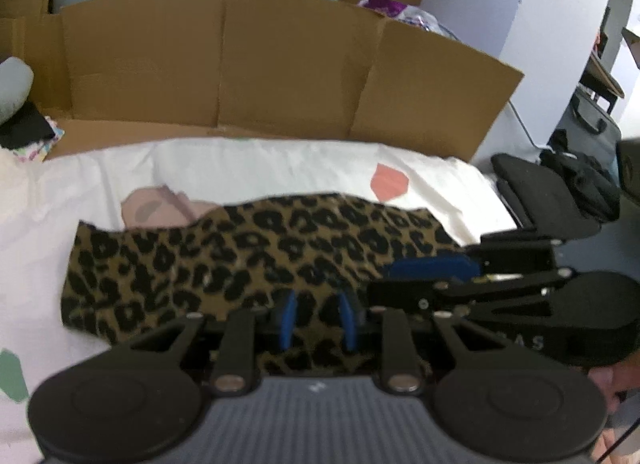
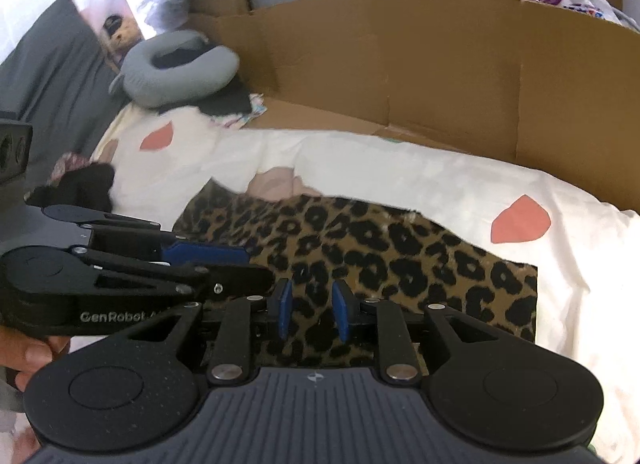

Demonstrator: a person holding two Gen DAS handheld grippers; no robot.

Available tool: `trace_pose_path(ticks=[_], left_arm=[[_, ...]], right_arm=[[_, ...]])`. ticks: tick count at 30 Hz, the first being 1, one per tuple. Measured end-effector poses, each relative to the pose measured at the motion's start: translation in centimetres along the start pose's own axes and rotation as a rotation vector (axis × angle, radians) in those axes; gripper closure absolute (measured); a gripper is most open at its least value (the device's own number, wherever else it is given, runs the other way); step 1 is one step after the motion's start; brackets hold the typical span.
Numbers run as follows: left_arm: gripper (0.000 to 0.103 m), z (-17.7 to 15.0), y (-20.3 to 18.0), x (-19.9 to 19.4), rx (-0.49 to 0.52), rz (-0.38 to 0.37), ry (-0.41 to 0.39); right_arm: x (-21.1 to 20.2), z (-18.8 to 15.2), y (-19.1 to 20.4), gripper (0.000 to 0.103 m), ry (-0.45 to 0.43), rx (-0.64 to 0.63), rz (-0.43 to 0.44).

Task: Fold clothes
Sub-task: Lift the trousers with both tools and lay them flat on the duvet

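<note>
A leopard-print garment (image 1: pixel 224 260) lies flat across a white sheet (image 1: pixel 248 167) with coloured shapes; it also shows in the right wrist view (image 2: pixel 380 256). A pale pink cloth (image 1: pixel 160 207) pokes out from under its far edge. My left gripper (image 1: pixel 318 322) is open, blue pads apart, low over the garment's near edge. My right gripper (image 2: pixel 311 314) is open too, low over the same near edge. The two grippers sit side by side: the right one shows in the left wrist view (image 1: pixel 432 270), the left one in the right wrist view (image 2: pixel 208 254).
A folded-out cardboard wall (image 1: pixel 248 63) stands behind the sheet. A grey neck pillow (image 2: pixel 176 67) and dark clothes (image 2: pixel 80 187) lie to the left. Black bags (image 1: pixel 576 183) sit off the right edge. Boxes stand at the back.
</note>
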State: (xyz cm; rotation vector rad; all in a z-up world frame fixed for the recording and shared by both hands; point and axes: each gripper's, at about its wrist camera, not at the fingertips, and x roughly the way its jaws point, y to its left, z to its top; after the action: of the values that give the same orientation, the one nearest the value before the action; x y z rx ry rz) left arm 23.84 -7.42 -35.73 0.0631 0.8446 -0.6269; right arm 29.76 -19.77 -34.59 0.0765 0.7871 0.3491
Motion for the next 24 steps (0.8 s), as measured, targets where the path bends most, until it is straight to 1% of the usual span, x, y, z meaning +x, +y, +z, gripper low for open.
trace_pose_path(ticks=[6,11,15,17,20,24], left_arm=[[0.074,-1.2,-0.4,1.5,0.021,-0.008,0.031],[0.074,-1.7,0.8,2.4,0.025,0.027,0.051],[0.075,-2.1,1.5,1.8,0.036,0.056,0.061],[0.075,-2.2,1.9,1.3,0.017,0.069,0.064],[0.075,-2.3,2.2,0.1,-0.018,0.070,0.056],[0.074,-2.6,1.3,-0.9,-0.008,0.053,0.040]], right_arm=[[0.2,-1.4,-0.5,0.074,0.030,-0.002,-0.020],[0.9,-2.6,-1.7,0.074,0.063,-0.014,-0.083],[0.4,-3.4,-3.3,0.074,0.063,0.002,-0.116],[-0.2,-3.9,-4.0,0.074,0.056,-0.001,-0.134],[-1.5,-4.9,-4.7,0.074,0.040,-0.043,-0.173],[-3.3,-5.6,-5.5,0.074,0.013,-0.031,-0.173]])
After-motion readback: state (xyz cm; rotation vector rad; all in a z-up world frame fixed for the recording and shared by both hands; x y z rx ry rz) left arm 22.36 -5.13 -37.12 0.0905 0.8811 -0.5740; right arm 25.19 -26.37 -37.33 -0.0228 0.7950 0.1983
